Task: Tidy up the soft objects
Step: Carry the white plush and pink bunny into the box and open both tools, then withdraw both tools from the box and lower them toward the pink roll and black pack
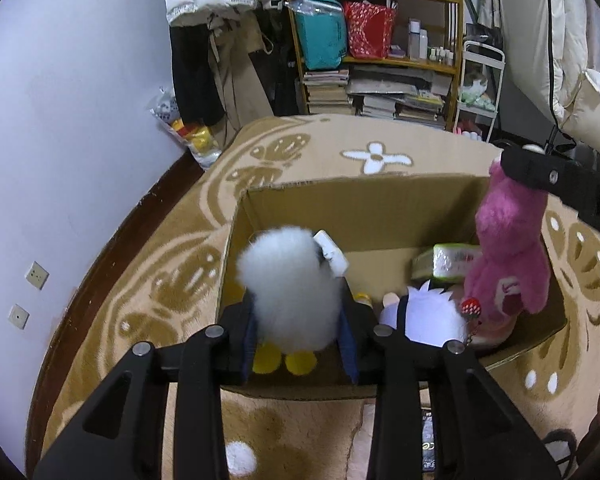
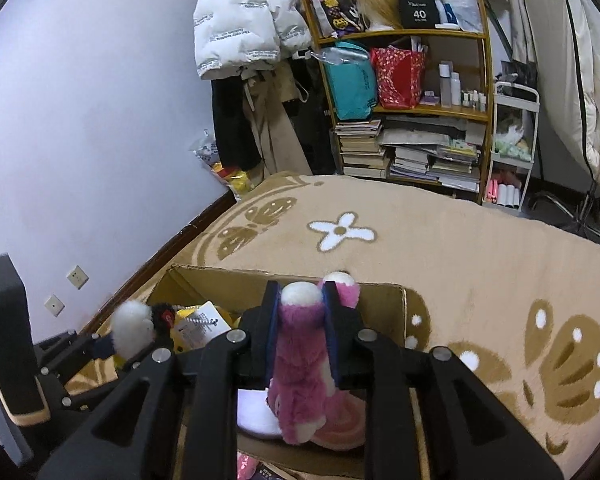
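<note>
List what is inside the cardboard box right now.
Inside the cardboard box lie a green tissue pack, a white-haired plush doll and a pink plush. The held white fluffy toy and pink bear hide the rest.

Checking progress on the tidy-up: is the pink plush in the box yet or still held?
Still held: the right gripper pinches the pink plush, which hangs over the box.

A tan carpet (image 2: 440, 248) with brown butterflies and a white flower covers the floor ahead of the hand-held gripper. To its left rises a pale lilac wall (image 1: 80, 100) with two sockets and a dark skirting board. Straight ahead stands a wooden shelf (image 2: 404, 108) crammed with bags, bottles and stacked books; coats (image 1: 216, 60) hang left of it, a white trolley (image 2: 512, 148) stands right.
</note>
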`<state>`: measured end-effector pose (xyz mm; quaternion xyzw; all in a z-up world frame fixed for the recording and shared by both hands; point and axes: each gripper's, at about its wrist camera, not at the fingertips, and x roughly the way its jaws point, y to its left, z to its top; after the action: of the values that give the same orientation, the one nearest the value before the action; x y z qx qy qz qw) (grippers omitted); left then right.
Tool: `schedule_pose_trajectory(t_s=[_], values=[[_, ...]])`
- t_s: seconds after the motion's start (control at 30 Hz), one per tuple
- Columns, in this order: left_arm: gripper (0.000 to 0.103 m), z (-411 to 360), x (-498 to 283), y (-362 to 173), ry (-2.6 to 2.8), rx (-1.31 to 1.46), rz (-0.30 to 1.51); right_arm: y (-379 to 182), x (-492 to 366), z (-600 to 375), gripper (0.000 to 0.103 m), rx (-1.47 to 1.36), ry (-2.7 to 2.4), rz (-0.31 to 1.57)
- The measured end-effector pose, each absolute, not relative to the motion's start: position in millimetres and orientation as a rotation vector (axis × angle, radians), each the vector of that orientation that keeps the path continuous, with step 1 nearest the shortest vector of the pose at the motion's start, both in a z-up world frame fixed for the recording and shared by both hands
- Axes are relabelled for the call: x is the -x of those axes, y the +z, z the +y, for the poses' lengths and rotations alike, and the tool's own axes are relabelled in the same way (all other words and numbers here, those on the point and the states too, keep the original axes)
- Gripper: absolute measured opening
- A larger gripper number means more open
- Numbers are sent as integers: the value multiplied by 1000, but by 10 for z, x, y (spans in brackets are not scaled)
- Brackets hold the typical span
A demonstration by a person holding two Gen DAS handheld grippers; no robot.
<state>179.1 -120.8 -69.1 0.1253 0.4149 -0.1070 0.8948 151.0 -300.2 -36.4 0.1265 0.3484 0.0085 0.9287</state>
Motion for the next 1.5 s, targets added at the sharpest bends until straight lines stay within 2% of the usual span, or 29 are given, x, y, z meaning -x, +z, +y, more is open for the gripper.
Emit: schedule_pose_trajectory(t_s=[0.07, 0.13, 0.17, 0.27, 0.33, 0.37, 0.43, 0.47, 0.53, 0.67, 0.9, 1.5], values=[[41, -1188, -1785, -718, -211, -254, 864, -371, -1535, -3025, 23, -267, 18, 718], [55, -1171, -1781, -721, -202, -254, 859, -374, -1549, -3038, 27, -271, 15, 721], [56, -1166, -1780, -715, -198, -254, 857, -375, -1553, -3041, 28, -273, 14, 723], [61, -1141, -1781, -704, -195, -249, 864, -344, -1541, -3073, 43, -283, 6, 720], [73, -1124, -1765, -696, -188, -249, 865, -309, -1523, -3093, 58, -291, 2, 712], [75, -1119, -1753, -691, -181, -250, 867, -290, -1503, -3102, 63, -295, -2, 707], [77, -1090, -1725, -671, -177, -245, 873, -262, -1459, -3124, 81, -307, -9, 701], [79, -1075, -1712, -656, -175, -243, 874, -257, -1445, -3129, 84, -312, -10, 703], [88, -1042, -1664, -614, -170, -244, 868, -244, -1401, -3131, 92, -317, -22, 705], [96, -957, -1544, -545, -163, -249, 868, -207, -1325, -3123, 102, -336, -22, 718], [100, -847, -1296, -403, -166, -243, 871, -156, -1101, -3063, 103, -339, -34, 734], [100, -659, -635, -285, -159, -254, 893, -73, -470, -2786, 103, -316, -48, 756]])
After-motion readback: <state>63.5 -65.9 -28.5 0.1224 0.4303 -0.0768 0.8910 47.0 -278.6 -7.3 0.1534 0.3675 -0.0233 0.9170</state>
